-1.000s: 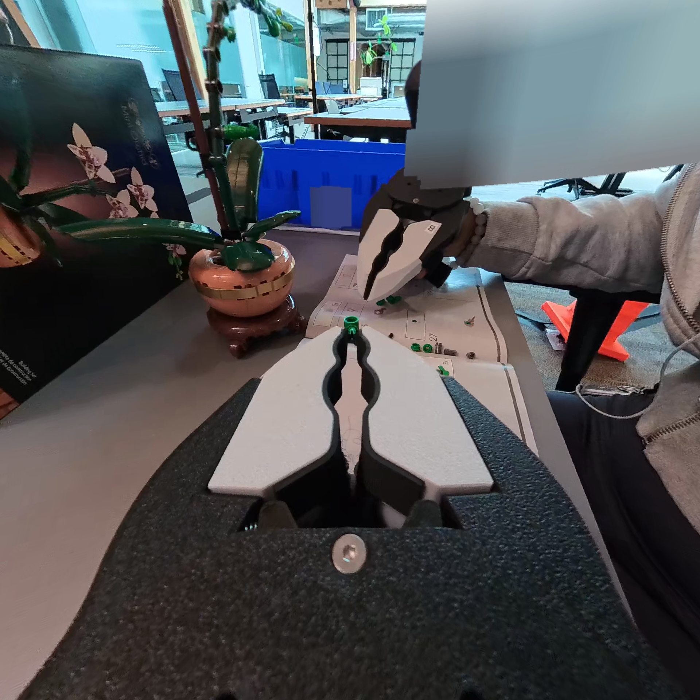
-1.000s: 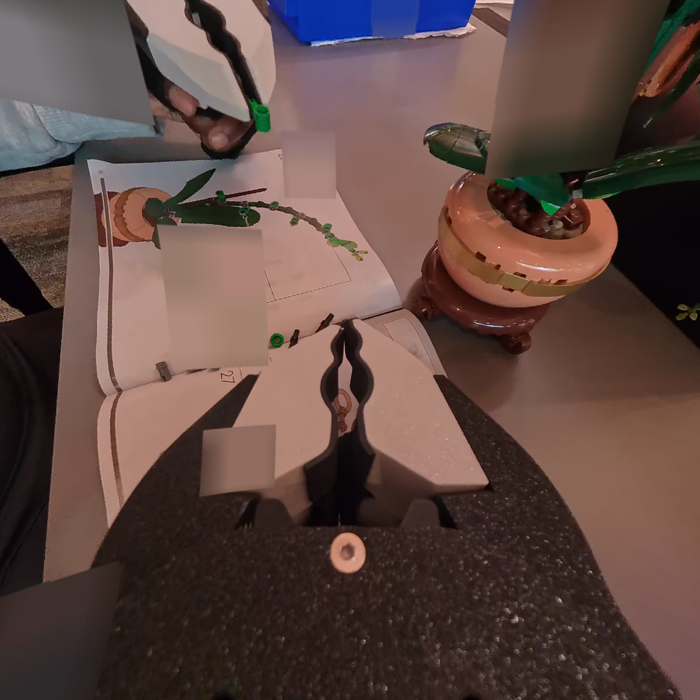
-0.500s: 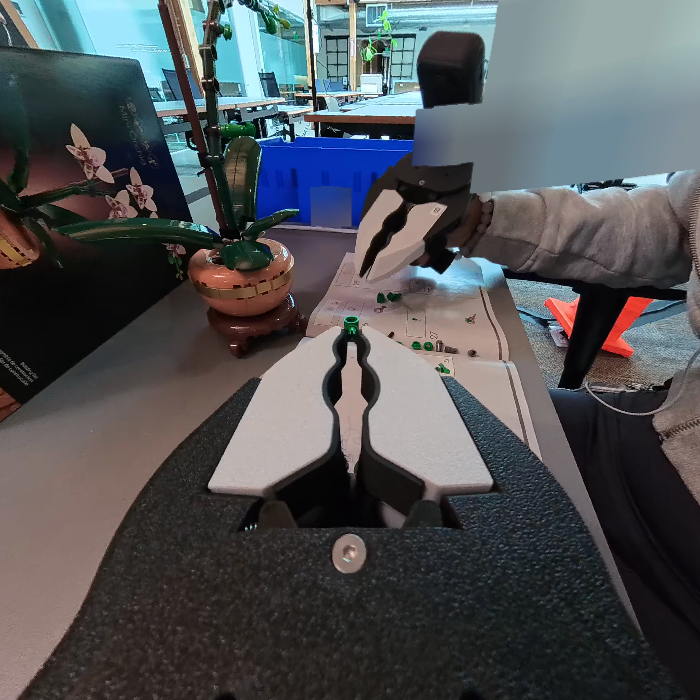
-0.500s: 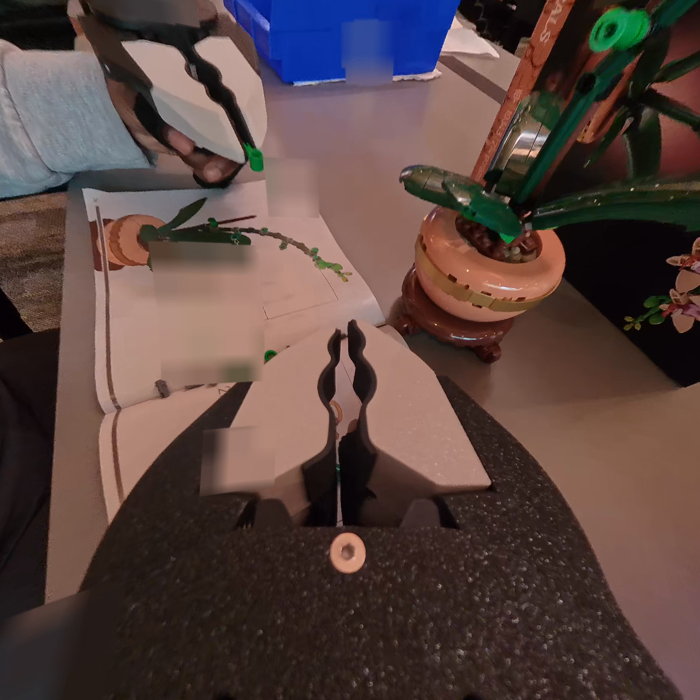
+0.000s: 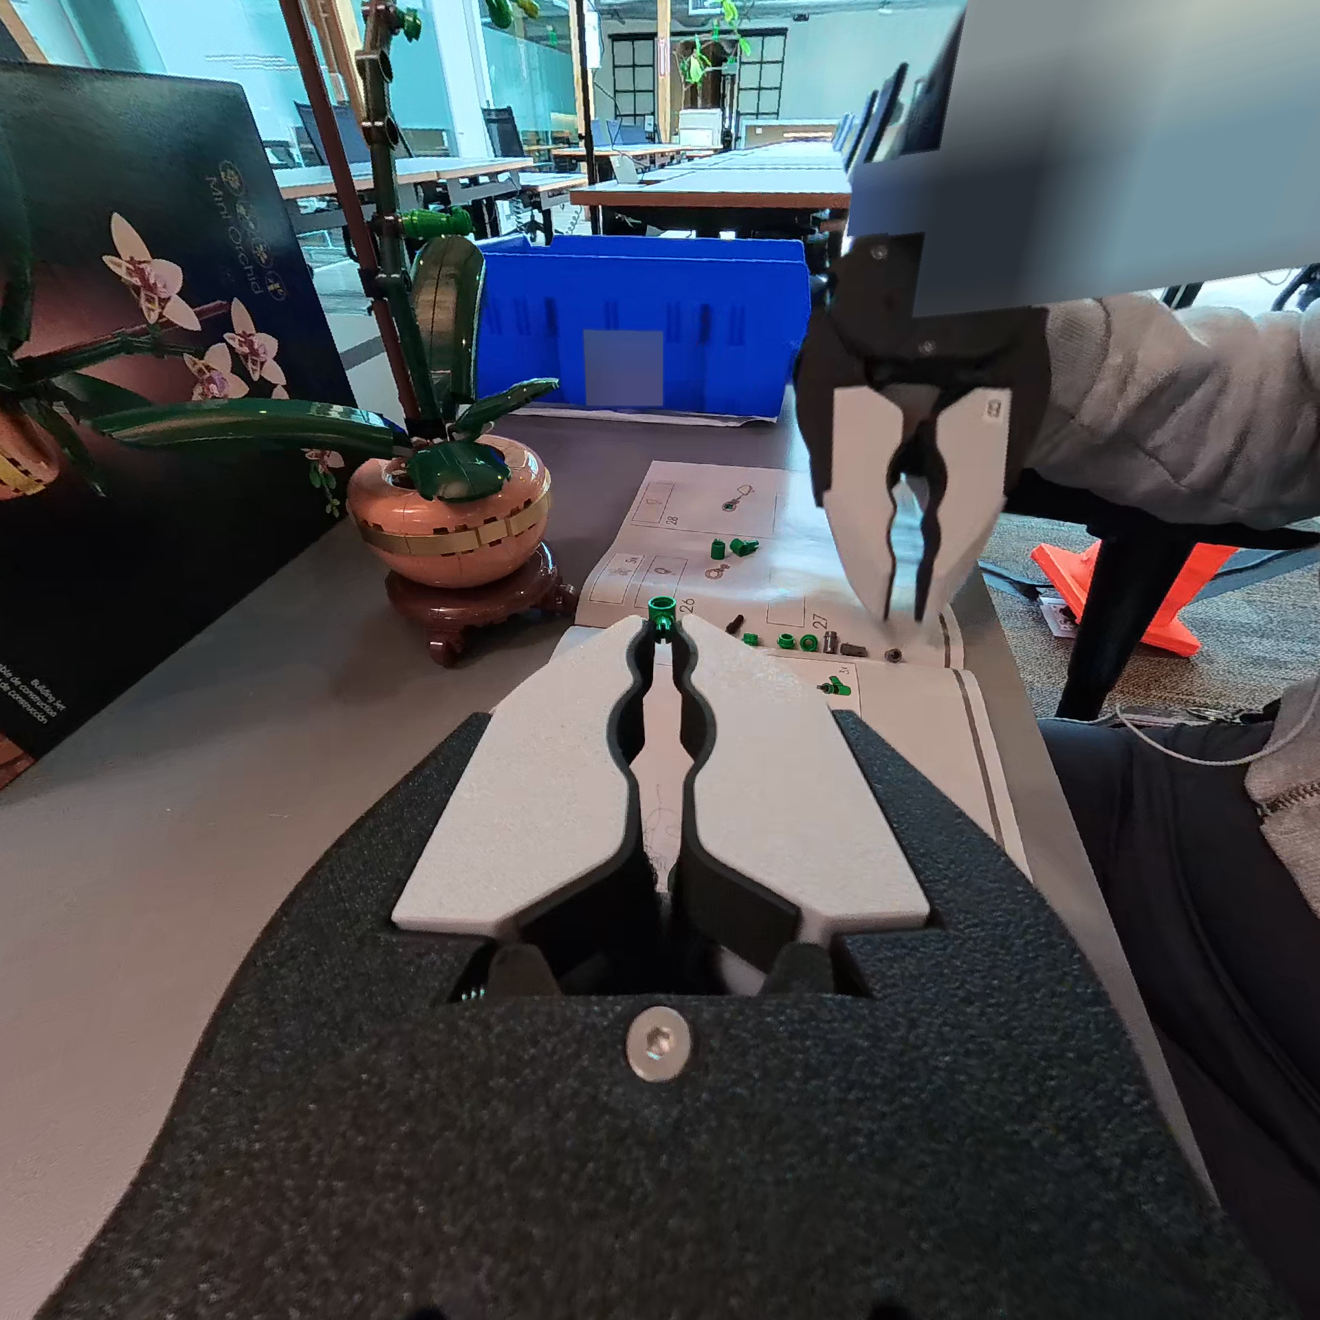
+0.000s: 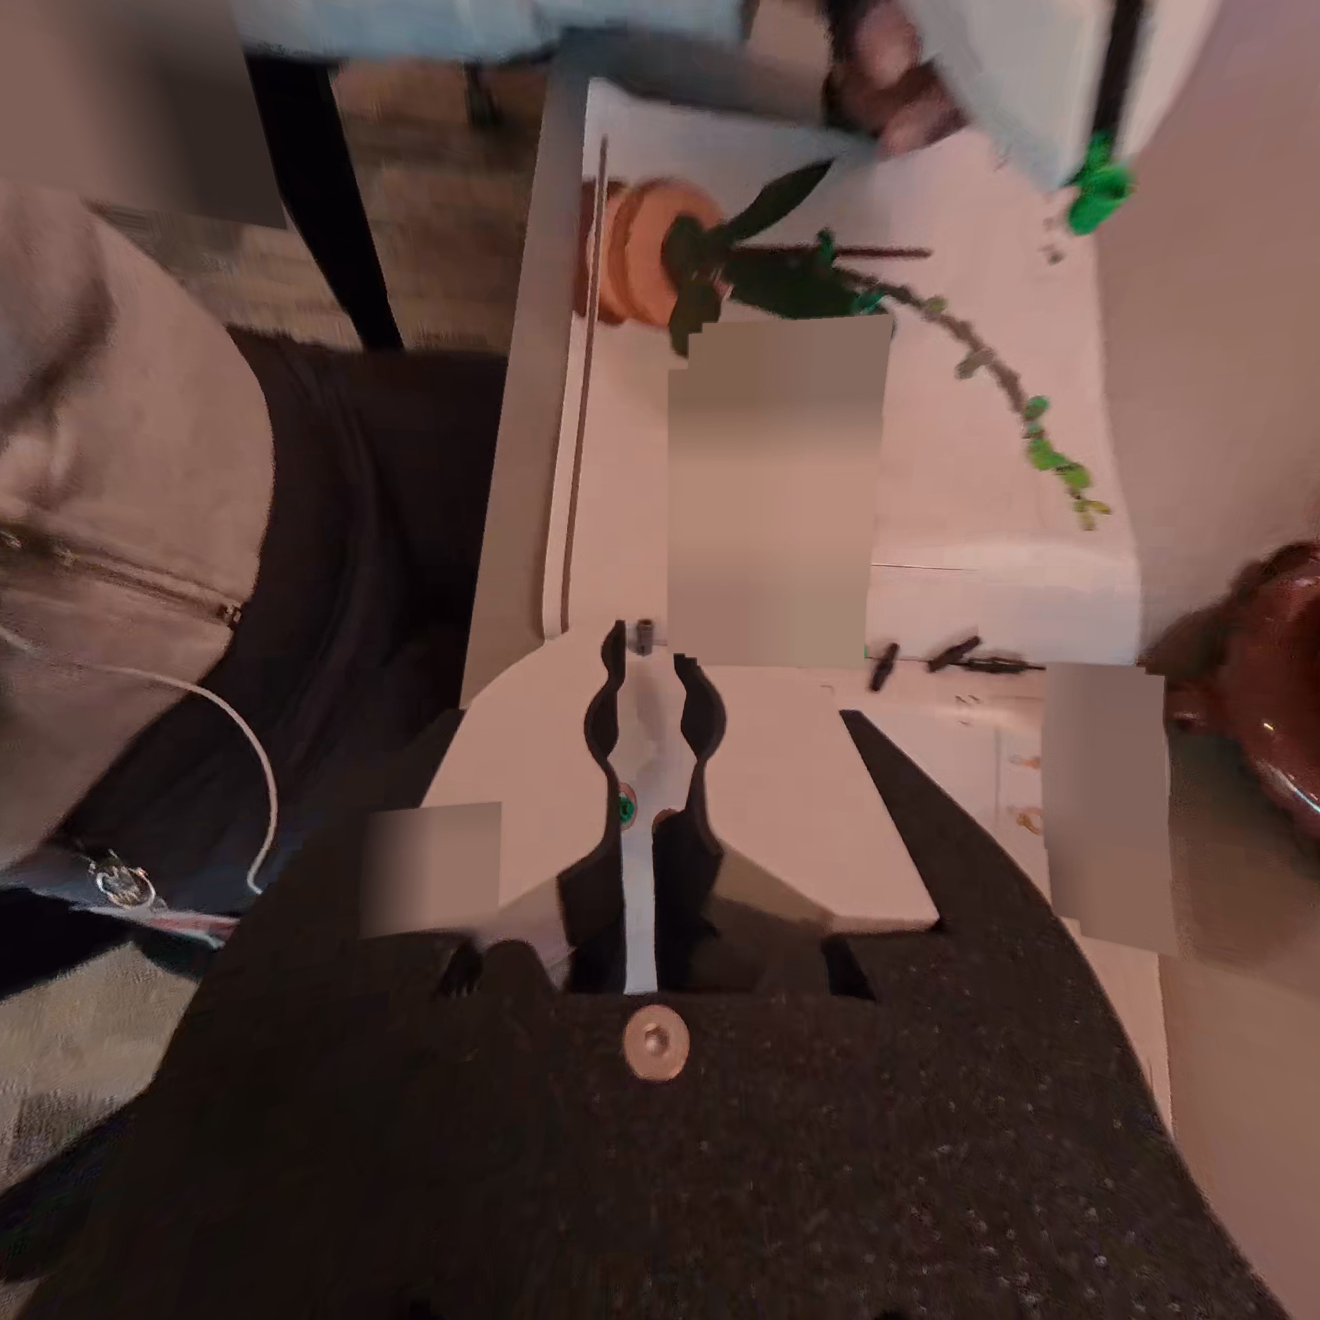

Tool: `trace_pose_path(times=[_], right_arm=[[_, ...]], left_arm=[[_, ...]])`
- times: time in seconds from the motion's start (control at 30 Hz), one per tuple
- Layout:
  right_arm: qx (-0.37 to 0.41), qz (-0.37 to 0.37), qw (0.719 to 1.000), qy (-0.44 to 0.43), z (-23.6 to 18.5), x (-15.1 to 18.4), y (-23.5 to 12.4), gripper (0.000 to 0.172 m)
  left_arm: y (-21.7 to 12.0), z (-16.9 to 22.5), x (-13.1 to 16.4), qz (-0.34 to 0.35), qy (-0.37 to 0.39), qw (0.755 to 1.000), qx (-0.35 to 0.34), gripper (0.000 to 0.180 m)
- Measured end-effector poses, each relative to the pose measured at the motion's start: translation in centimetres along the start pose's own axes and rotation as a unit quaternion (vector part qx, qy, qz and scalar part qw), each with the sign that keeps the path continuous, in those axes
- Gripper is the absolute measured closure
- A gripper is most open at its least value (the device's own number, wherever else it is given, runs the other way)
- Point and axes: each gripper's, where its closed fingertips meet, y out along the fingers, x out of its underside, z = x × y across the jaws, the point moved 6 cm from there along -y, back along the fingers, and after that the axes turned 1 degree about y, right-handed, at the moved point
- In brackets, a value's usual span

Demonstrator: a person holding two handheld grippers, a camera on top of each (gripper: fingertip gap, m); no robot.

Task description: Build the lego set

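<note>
Over the booklet [image 5: 771, 521] | left gripper [image 5: 663, 628] level, pinching green peg [image 5: 663, 616] | right gripper [image 5: 901, 616] tip-down, fingers slightly apart, bare

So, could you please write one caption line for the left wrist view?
Left gripper pinches a small green piece over the open instruction booklet; right gripper, fingers apart, points down at it.

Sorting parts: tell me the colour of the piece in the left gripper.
Green piece; left wrist view.

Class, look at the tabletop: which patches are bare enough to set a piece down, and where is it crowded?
Bare grey table lies between the dark box, the potted model and the left gripper. Crowded: the open booklet, strewn with small pieces under the right gripper.
</note>
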Motion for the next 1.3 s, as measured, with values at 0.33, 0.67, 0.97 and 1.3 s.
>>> trace_pose_path(times=[0.33, 0.67, 0.97, 1.3], right_arm=[[0.010, -0.033, 0.999, -0.011, -0.1, 0.4, 1.1, 0.162], [0.002, -0.026, 1.000, -0.010, 0.1, 0.7, 1.4, 0.167], [0.008, 0.088, 0.996, 0.014, 0.8, -0.8, -0.2, 0.167], [-0.016, 0.407, 0.893, 0.192, 3.7, -3.2, -3.8, 0.167]], left_arm=[[0.1, 0.1, 0.0, -0.004, 0.002, 1.000, 0.002, 0.177], [0.1, 0.1, 0.0, -0.004, 0.001, 1.000, 0.003, 0.177], [0.2, 0.1, 0.1, -0.006, 0.004, 1.000, 0.003, 0.177], [0.3, 1.3, -2.4, 0.095, -0.024, 0.995, 0.031, 0.177]])
